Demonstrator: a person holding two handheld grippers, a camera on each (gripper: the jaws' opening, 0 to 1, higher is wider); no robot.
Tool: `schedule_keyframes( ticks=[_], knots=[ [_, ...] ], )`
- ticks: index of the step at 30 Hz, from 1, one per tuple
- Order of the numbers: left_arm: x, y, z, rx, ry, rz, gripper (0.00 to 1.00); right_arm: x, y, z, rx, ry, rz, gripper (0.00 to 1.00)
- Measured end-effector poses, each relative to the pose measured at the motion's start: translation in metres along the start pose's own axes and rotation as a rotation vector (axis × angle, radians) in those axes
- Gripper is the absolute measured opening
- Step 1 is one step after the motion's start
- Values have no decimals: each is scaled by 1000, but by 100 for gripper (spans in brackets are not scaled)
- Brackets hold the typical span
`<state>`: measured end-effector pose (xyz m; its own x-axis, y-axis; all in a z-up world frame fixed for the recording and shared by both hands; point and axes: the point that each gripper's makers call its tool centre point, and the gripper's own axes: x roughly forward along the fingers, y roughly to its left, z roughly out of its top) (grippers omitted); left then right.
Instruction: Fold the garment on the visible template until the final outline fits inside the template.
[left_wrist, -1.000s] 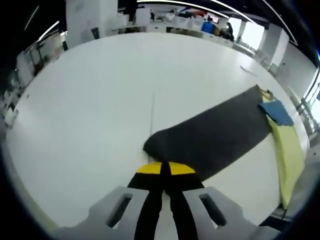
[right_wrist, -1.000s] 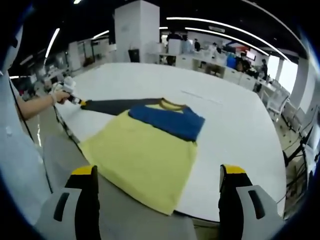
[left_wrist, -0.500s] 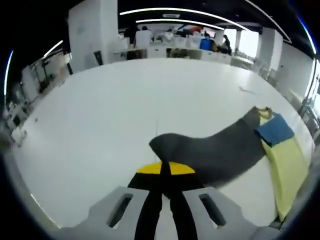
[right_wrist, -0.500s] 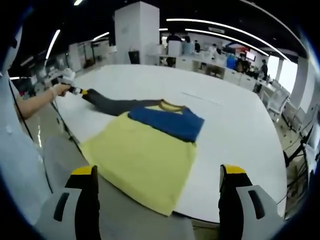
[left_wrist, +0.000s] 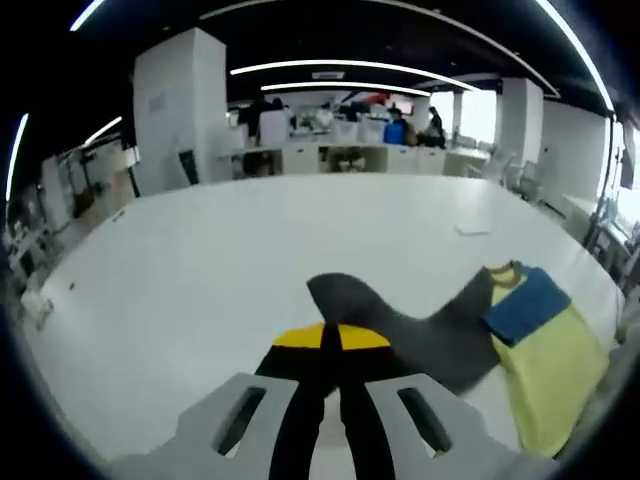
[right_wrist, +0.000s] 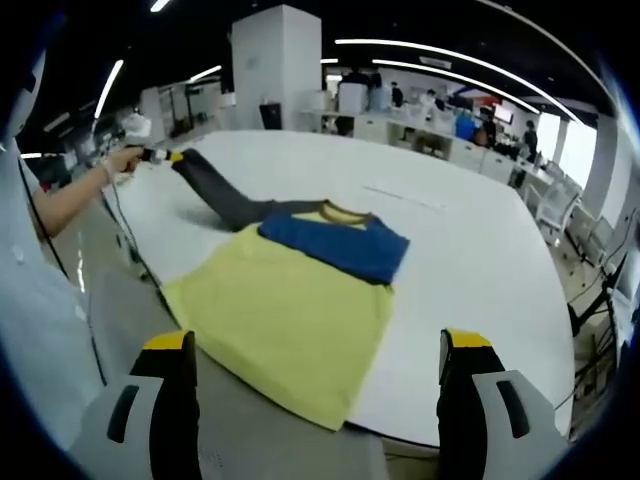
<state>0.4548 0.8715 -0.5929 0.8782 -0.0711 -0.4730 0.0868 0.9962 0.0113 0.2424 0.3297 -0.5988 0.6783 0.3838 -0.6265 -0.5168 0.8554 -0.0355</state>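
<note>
Folding the grey sleeve (right_wrist: 225, 200) in over the garment

My left gripper (left_wrist: 331, 340) is clamped on the cuff, lifted off the white table (left_wrist: 200, 260); my right gripper (right_wrist: 312, 372) hangs wide open, holding nothing; next I judge the sleeve needs laying across the yellow body (right_wrist: 285, 320), beside the blue sleeve (right_wrist: 335, 243); open-plan office behind

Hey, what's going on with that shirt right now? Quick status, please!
Left gripper shut on the grey sleeve, lifting it off the white table. Right gripper open, hovering before the yellow shirt. Blue sleeve already folded in. Nothing blocking.
</note>
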Motion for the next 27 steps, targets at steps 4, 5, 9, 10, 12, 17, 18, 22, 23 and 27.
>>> schedule_keyframes(
  ticks=[4,5,9,10,12,17,18,22,23,27],
  knots=[
    [-1,-6,13,10,-23,-7,0,-2,-2,0,-5,-2,-9,100],
    [-1,-7,17,13,-31,-7,0,-2,-2,0,-5,-5,-9,100],
    [-2,-14,28,21,-47,-16,0,-2,-1,-1,-10,-11,-2,100],
    [-3,-15,29,23,-49,-18,0,-2,-1,-1,-10,-12,-2,100],
    [-4,-18,35,30,-54,-22,0,-3,-1,-1,-8,-17,1,100],
    [-6,-28,47,46,-64,-39,0,-3,-1,-3,-9,-22,5,100],
    [-6,-29,48,51,-67,-40,0,-3,-1,-3,-9,-24,7,100],
    [-6,-37,56,58,-77,-53,0,-3,-2,-4,-9,-29,13,100],
    [-6,-39,59,63,-81,-52,0,-3,-2,-3,-8,-33,13,100],
    [-7,-49,68,70,-86,-63,0,-3,-3,-3,-9,-41,19,100]
  ],
)
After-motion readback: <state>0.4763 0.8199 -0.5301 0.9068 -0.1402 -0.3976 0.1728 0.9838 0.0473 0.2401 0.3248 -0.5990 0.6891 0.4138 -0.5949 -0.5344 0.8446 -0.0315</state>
